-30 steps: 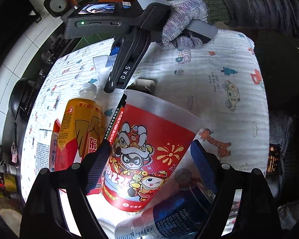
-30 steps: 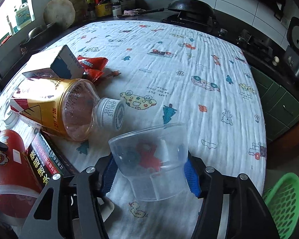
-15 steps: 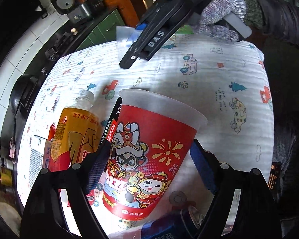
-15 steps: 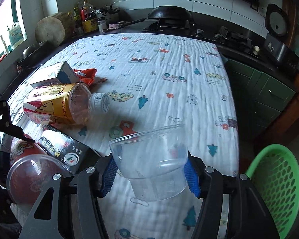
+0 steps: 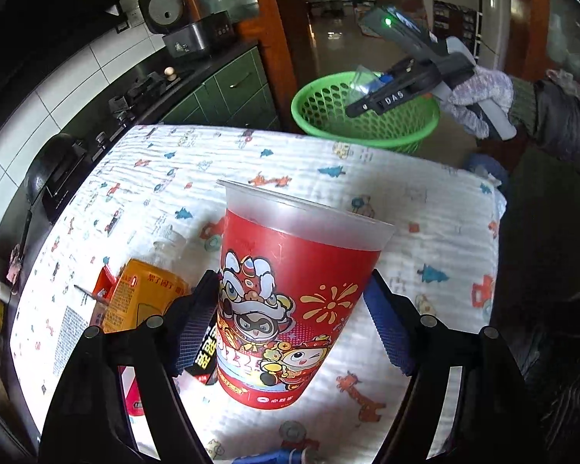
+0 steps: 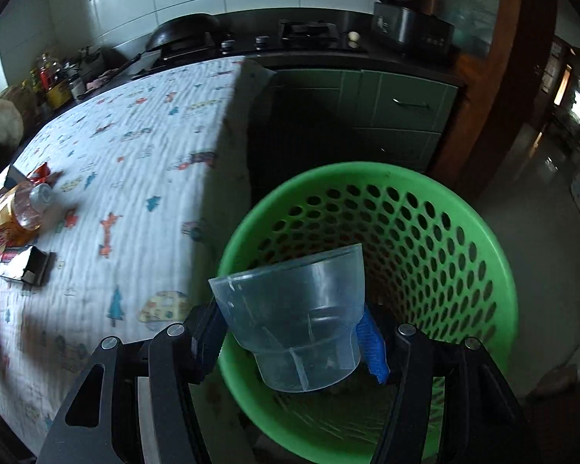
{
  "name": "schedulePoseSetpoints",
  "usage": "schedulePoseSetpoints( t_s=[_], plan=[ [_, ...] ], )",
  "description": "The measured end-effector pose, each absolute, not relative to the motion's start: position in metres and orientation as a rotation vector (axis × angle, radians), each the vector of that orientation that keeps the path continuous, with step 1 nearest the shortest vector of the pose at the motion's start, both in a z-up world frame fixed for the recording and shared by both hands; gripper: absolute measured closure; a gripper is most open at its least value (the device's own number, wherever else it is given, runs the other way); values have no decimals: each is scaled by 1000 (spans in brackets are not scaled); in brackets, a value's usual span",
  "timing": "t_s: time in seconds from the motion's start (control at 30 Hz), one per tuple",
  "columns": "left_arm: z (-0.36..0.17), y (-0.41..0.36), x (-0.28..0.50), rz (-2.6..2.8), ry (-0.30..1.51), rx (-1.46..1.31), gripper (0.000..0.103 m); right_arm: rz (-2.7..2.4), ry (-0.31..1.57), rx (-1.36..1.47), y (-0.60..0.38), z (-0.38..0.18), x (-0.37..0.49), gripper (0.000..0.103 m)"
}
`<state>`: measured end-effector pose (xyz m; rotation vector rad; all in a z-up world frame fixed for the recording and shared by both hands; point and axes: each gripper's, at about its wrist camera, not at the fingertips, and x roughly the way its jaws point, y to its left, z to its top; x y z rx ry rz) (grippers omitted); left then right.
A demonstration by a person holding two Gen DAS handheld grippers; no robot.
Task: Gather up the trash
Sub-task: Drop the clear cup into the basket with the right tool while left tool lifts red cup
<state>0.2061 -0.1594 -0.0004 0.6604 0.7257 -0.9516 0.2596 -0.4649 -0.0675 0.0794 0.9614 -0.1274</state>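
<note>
My left gripper (image 5: 290,332) is shut on a red printed paper cup (image 5: 290,297), held upright above the table. My right gripper (image 6: 294,332) is shut on a clear plastic cup (image 6: 294,313) and holds it over the open mouth of the green perforated basket (image 6: 444,232). In the left wrist view the right gripper (image 5: 371,94) hangs over that basket (image 5: 328,123), which stands on the floor beyond the table's far edge.
On the patterned tablecloth (image 5: 425,201) lie a yellow drink bottle (image 5: 143,294), a black carton (image 6: 25,266) and a red wrapper (image 6: 40,172). A blue can (image 5: 282,456) lies at the bottom edge. Green cabinets (image 6: 398,108) and a stove counter stand behind.
My right gripper has carried the clear cup off the table to above the green basket. My left gripper has lifted the red cup higher off the table.
</note>
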Motion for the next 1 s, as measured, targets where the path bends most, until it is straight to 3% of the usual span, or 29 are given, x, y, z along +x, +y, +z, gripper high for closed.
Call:
schedulePoseSetpoints(
  t_s=[0.13,0.23,0.63,1.0],
  plan=[
    [9,-184,208,-967,707,613,29,-180,973,145,-497,-80,253,44],
    [14,-206,212,-981,702,579,29,-209,955,179,-513,-84,247,28],
    [24,-320,241,-991,726,474,28,-241,841,233,-531,-65,201,21],
    [-1,-415,265,-987,830,366,26,-281,772,227,-528,-56,146,17]
  ],
)
